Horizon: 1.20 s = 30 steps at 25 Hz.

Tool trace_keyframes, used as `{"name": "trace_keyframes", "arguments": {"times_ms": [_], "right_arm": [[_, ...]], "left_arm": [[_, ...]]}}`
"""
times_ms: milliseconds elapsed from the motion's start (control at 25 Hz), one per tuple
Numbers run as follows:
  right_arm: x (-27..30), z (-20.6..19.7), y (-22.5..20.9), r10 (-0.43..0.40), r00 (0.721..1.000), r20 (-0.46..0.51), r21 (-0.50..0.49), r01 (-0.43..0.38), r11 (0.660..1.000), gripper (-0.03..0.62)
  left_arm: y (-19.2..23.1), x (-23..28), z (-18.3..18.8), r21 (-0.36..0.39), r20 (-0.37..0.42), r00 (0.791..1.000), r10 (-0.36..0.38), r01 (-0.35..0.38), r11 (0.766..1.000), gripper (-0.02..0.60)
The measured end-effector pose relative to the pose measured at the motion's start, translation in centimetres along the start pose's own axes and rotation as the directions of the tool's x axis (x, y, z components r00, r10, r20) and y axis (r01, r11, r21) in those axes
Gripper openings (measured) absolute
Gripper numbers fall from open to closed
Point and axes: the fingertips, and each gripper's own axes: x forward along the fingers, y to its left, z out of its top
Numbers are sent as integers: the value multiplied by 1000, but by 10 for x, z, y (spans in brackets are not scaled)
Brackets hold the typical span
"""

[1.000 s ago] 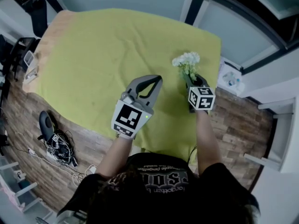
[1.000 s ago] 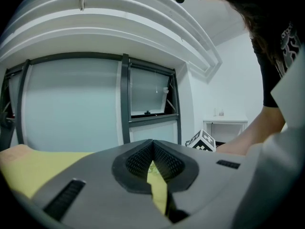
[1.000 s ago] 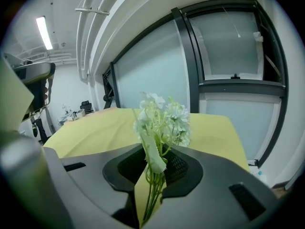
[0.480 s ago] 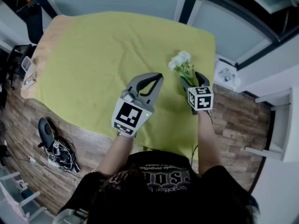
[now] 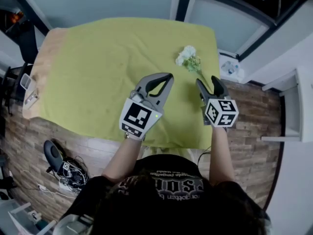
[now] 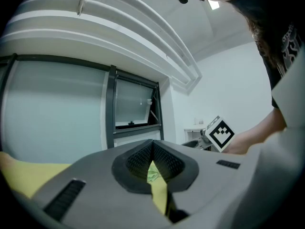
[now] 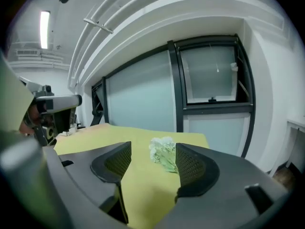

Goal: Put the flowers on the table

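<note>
A small bunch of white flowers (image 5: pixel 188 59) with green stems lies on the yellow-green cloth (image 5: pixel 107 67) near the table's far right corner. My right gripper (image 5: pixel 207 81) stands open just short of the stems, touching nothing. In the right gripper view the flowers (image 7: pixel 162 152) lie on the cloth (image 7: pixel 138 194) beyond the right gripper (image 7: pixel 152 152), seen through the gap between its spread jaws. My left gripper (image 5: pixel 166 78) hovers shut and empty over the cloth's middle front, left of the flowers. The left gripper view shows the left gripper (image 6: pixel 152 146) with its tips touching.
The table's right edge (image 5: pixel 218 48) runs close to the flowers, with a dark window frame (image 5: pixel 182 1) behind. Small objects (image 5: pixel 29 89) sit on the bare wooden left end. Cables and a device (image 5: pixel 61 163) lie on the brick-pattern floor at left.
The right gripper, shut on the flower stems a second ago, has opened and drawn back toward me. The flowers now lie on the cloth. The left gripper has barely moved.
</note>
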Motion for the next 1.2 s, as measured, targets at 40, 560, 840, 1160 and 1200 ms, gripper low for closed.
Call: {"name": "trace_keyframes", "arguments": {"times_ms": [40,560,840,1160,1200], "right_arm": [[-11,5,7,-12,1000,19,-4,12,1000,305],[-120,42,77,-145,970,195,-56,159,986,74],[-153,58,109,-129,964,235,-157,168,973,43],[-183,53,116,-125,958,259,-117,159,980,31],[-188,53,118,-123,957,263,-111,157,981,31]], "left_arm": [[-2,-6,1,0,5,1000,-12,12,1000,0],[-37,-68,13,0,51,993,-109,109,994,0],[-52,-87,16,7,57,992,-114,114,993,0],[-68,-108,16,-7,58,995,-81,82,997,0],[-69,-110,17,-11,60,996,-73,74,997,0]]}}
